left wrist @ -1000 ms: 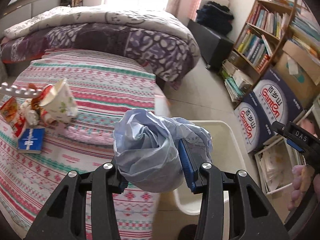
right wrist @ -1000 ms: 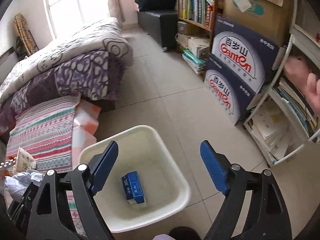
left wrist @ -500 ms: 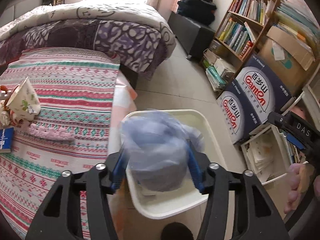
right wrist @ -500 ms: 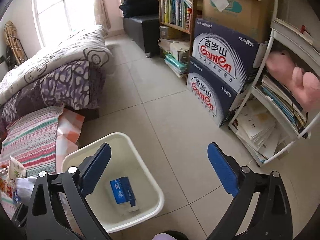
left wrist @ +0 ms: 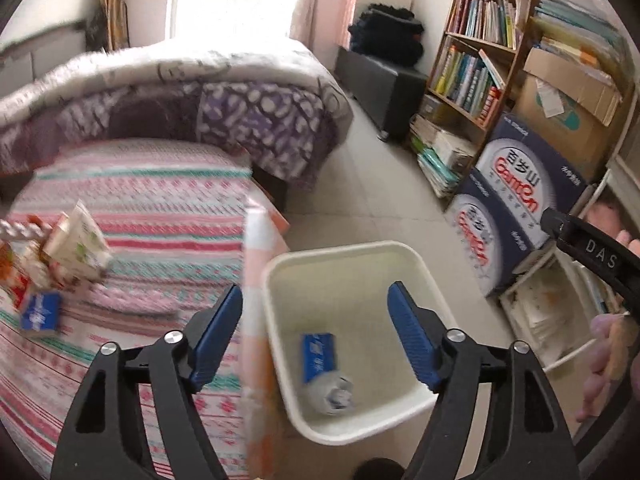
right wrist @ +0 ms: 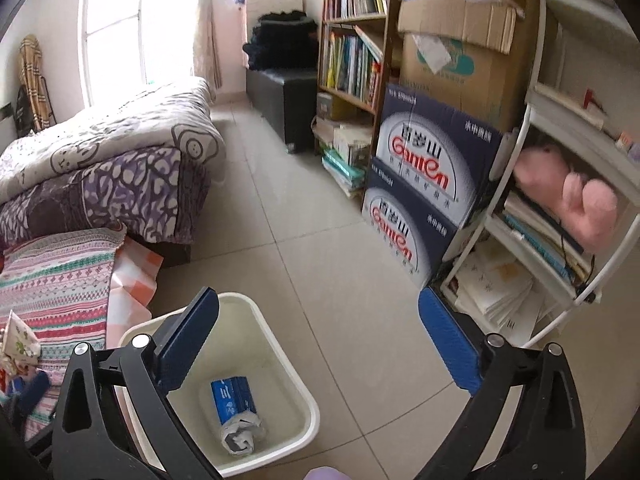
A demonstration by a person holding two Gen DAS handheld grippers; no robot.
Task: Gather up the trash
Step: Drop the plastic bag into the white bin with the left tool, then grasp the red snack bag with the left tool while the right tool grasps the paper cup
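Reading "Ganten" on two stacked boxes point(right wrist: 424, 184) beside the bin point(right wrist: 280, 456)

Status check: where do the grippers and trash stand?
Left gripper opening, empty. Right gripper open, empty. Crumpled bag in bin. More trash on bed; nothing blocking.

Two dark-blue cartons point(right wrist: 424, 184) stacked against the bookshelf carry the red brand name "Ganten" beneath white Chinese characters on a pale oval panel; the same cartons point(left wrist: 516, 196) show the logo in the left wrist view. Small white Chinese characters run along each carton's edge, too small to read. The black arm of the right tongs point(left wrist: 592, 256), seen from the left wrist camera, bears the white letters "DAS". White print on the blue packet point(right wrist: 232, 398) lying in the bin is illegible.
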